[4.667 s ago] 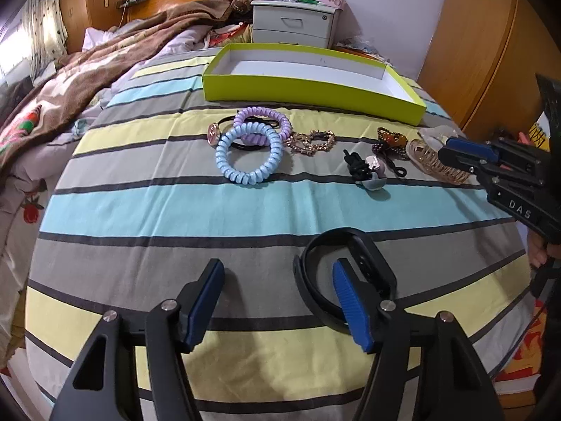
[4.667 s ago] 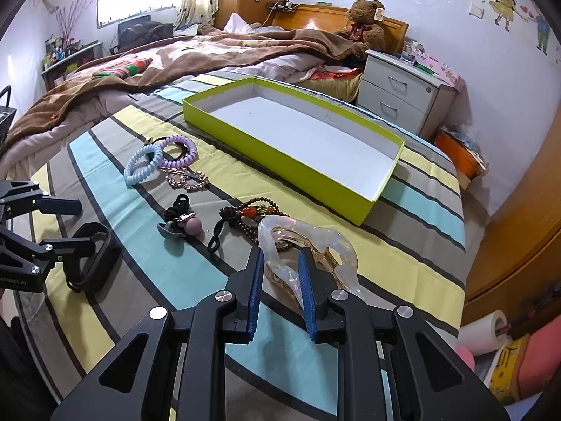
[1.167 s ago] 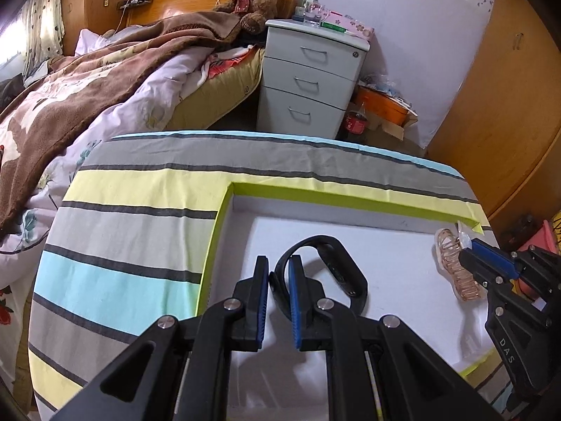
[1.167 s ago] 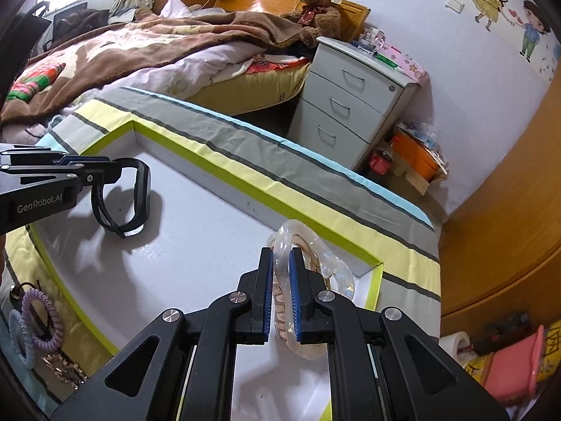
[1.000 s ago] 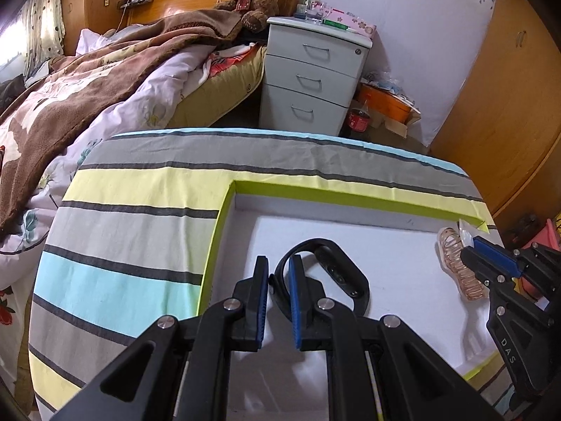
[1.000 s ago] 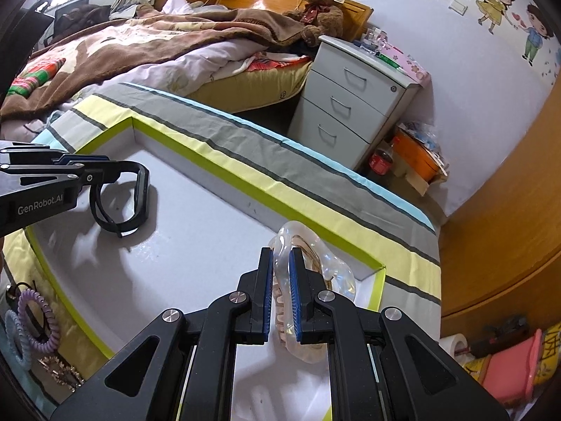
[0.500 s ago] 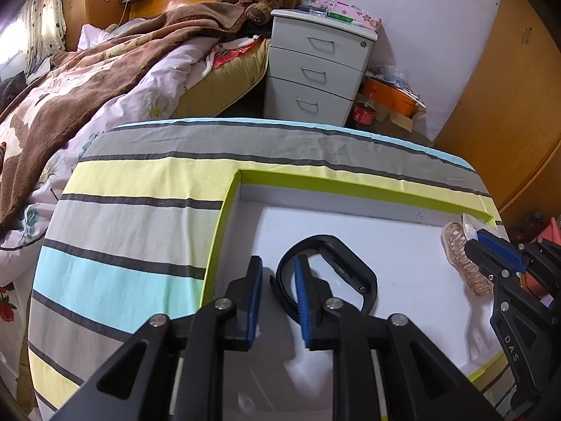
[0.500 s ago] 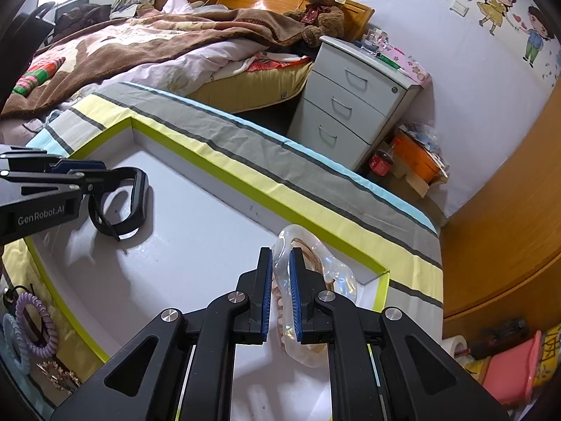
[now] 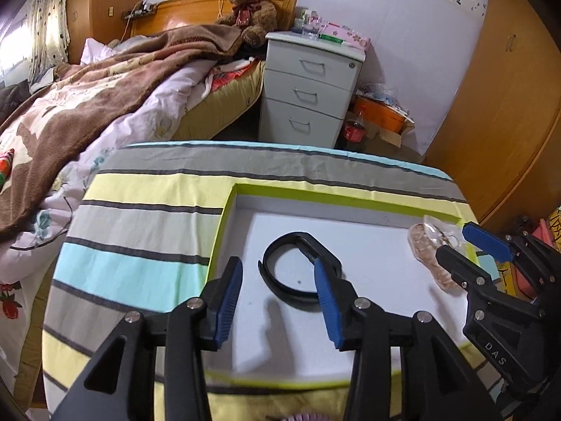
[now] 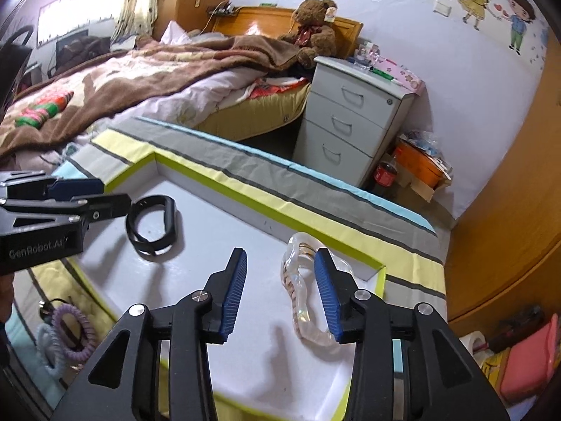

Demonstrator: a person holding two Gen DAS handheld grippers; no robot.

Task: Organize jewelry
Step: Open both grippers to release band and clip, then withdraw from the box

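A lime-green box with a white floor (image 9: 364,256) (image 10: 217,242) lies on the striped bedspread. A black band (image 9: 298,266) (image 10: 152,224) lies on the box floor at its left end. My left gripper (image 9: 277,296) is open above it, with the band just ahead of the right finger. A clear and rose-gold hair claw (image 10: 301,291) (image 9: 429,256) lies on the floor at the right end. My right gripper (image 10: 280,293) is open, the claw against its right finger.
A purple coil hair tie (image 10: 75,329) and a pale blue one (image 10: 47,351) lie on the bedspread outside the box's near side. A white bedside drawer unit (image 9: 308,94) and a bed with a brown blanket (image 9: 105,98) stand beyond.
Both grippers opened. The black band and the hair claw left the jaws and now lie on the box floor. Both grippers drew back slightly.
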